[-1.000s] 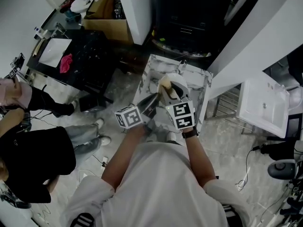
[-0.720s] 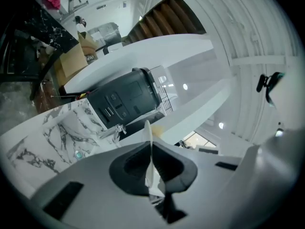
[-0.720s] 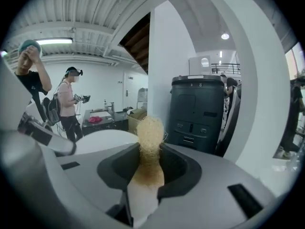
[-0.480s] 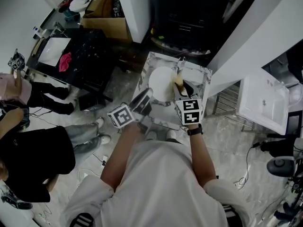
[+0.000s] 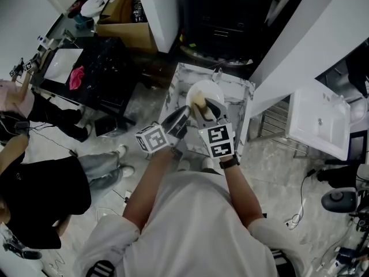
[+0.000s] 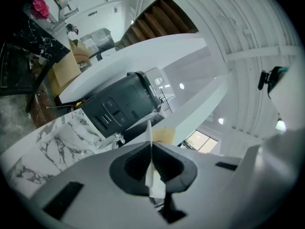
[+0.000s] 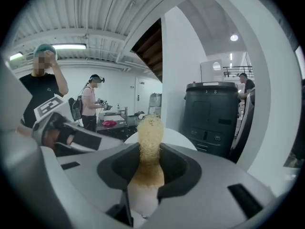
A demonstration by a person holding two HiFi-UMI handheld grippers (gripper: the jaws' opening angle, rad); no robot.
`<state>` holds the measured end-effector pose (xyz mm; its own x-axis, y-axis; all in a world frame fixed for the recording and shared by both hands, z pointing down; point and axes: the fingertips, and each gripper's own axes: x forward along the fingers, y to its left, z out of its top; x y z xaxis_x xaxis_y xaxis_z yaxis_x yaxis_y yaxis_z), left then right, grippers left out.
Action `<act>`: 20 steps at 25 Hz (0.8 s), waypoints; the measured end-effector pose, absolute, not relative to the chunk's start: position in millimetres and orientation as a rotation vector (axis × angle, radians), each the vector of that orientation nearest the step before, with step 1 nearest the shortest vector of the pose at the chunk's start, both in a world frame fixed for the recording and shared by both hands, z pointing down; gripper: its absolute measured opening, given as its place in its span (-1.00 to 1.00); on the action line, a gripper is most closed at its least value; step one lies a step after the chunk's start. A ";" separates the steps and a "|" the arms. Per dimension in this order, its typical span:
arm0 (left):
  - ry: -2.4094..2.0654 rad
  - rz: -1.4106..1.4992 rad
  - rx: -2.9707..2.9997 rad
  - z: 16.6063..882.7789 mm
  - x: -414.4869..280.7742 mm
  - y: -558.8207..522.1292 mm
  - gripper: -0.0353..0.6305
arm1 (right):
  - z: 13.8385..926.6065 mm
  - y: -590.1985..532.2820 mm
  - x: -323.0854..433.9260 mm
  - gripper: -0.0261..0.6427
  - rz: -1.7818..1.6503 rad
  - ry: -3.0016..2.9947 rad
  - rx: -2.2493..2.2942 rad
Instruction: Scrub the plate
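Note:
Over the marble table (image 5: 236, 94) a white plate (image 5: 209, 91) is held tilted, with my left gripper (image 5: 180, 120) shut on its near-left rim. In the left gripper view the plate (image 6: 151, 168) shows edge-on as a thin white strip pinched between the jaws. My right gripper (image 5: 202, 111) is shut on a tan scrubbing sponge (image 5: 199, 104), which presses on the plate's face. The sponge (image 7: 149, 149) fills the gap between the right jaws, and the plate (image 7: 177, 137) lies just beyond it. The left gripper (image 7: 59, 132) sits close on the left.
A dark bin (image 7: 214, 116) stands behind the table. A white sink (image 5: 320, 123) is to the right. At the left are a black table (image 5: 98, 68) with a pink cloth (image 5: 78, 77), a cardboard box (image 5: 130, 25) and people (image 5: 34, 178).
The right gripper has carried the sponge from the plate's right edge back to its middle. The left gripper has shifted right, and the plate is tilted up more.

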<state>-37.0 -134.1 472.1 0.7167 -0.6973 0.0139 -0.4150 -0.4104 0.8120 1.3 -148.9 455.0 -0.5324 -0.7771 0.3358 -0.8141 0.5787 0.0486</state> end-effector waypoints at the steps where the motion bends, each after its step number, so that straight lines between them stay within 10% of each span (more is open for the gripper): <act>1: -0.820 -0.405 2.064 473.4 -30.3 -127.2 -0.84 | 453.5 -151.5 7.0 -0.54 0.153 -2.479 1.325; 20: -0.951 -0.471 2.070 461.9 -52.3 -142.2 -0.84 | 471.0 -144.1 17.0 -0.54 0.236 -2.443 1.329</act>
<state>-52.3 -142.2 461.9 0.6490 -0.7608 -0.0059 -0.4658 -0.4035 0.7876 17.0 -144.1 471.0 -0.4993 -0.7791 0.3790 -0.8373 0.5464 0.0201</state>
